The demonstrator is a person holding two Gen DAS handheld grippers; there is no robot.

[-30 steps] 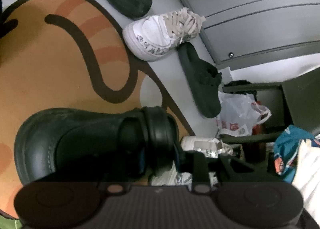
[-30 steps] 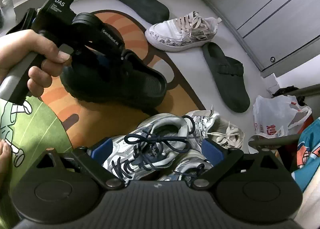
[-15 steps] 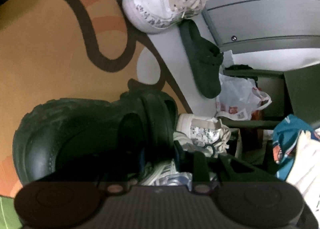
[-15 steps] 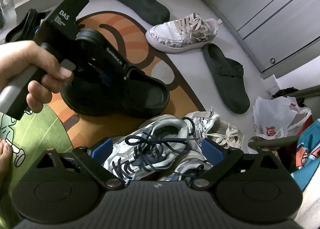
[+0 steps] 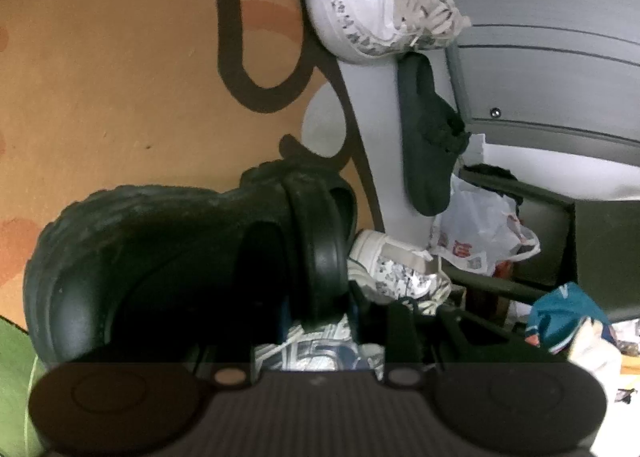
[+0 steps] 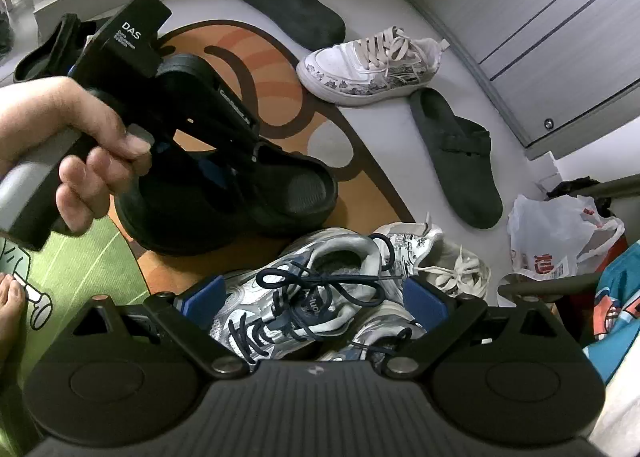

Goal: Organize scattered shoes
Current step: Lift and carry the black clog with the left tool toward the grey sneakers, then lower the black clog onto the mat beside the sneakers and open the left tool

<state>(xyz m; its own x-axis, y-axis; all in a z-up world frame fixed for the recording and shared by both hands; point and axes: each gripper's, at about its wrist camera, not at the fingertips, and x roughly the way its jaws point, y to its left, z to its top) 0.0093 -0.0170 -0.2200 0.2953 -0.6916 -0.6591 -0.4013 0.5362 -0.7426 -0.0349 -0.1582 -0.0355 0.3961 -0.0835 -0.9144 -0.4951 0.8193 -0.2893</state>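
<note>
Clog [image 6: 224, 209], pinched at its rim by left fingers [image 6: 240, 153], hangs over rug w/ right fingers [image 6: 312, 297] wide, empty above sneakers [image 6: 304, 297]; lower it level, toe aligned, before letting go.

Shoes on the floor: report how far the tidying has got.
Nothing looks paired yet. In hand: the left gripper clamps the black clog over the orange rug. The right gripper hovers open above the silver sneakers. Left: two grey clogs, apart, and the white sneakers, also separated.
</note>
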